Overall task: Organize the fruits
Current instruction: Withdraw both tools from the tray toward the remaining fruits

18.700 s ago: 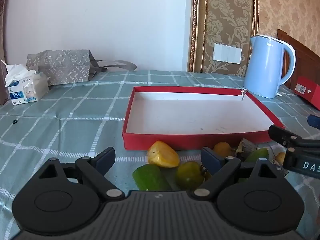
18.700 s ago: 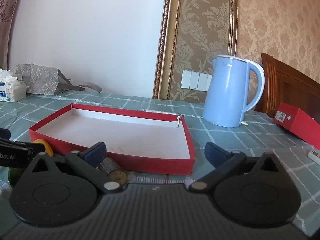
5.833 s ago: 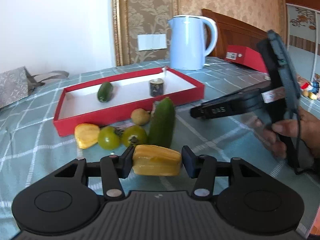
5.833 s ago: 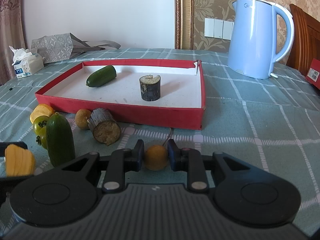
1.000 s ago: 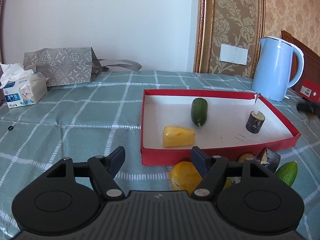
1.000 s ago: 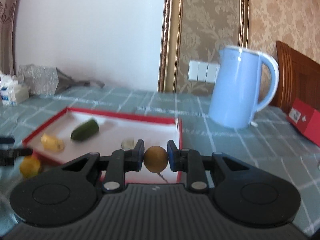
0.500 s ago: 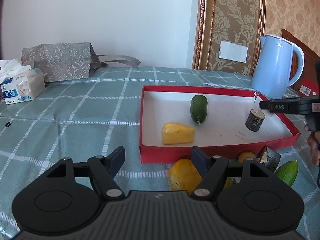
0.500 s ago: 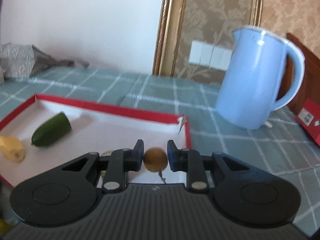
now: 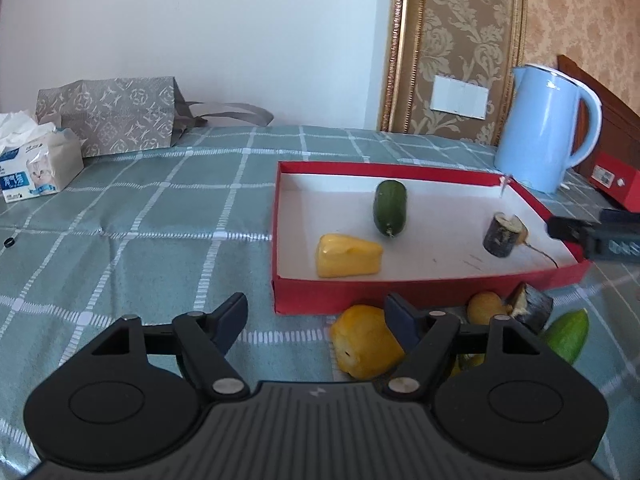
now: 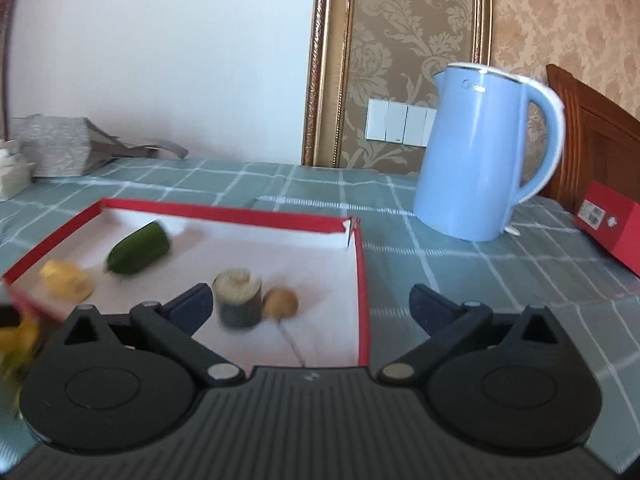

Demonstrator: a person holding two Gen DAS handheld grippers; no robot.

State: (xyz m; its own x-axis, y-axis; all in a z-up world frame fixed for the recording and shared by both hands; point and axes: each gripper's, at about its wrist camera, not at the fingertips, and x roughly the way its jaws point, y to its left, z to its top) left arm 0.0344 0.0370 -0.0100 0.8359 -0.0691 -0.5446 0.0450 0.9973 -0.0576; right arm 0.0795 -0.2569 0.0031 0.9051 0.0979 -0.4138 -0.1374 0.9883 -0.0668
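The red tray [image 9: 304,294] holds a green cucumber [image 9: 389,207], a yellow wedge [image 9: 347,255], a dark stump piece [image 9: 502,235] and a small brown round fruit [image 10: 281,301] lying beside the stump [image 10: 238,297]. My right gripper [image 10: 309,306] is open and empty over the tray's near right corner; its tip shows in the left wrist view [image 9: 592,236]. My left gripper [image 9: 316,314] is open and empty in front of the tray. A yellow fruit [image 9: 366,342], a small yellow fruit [image 9: 485,307], a dark piece [image 9: 532,307] and a green cucumber [image 9: 568,336] lie on the cloth before the tray.
A blue kettle [image 9: 546,128] stands behind the tray's right corner, a red box [image 10: 608,228] further right. A tissue box [image 9: 36,168] and a grey paper bag [image 9: 108,116] sit at the far left on the checked green cloth [image 9: 140,232].
My right gripper has opened and let the small brown fruit go into the tray next to the stump piece, and has drawn back a little. The left gripper has barely moved.
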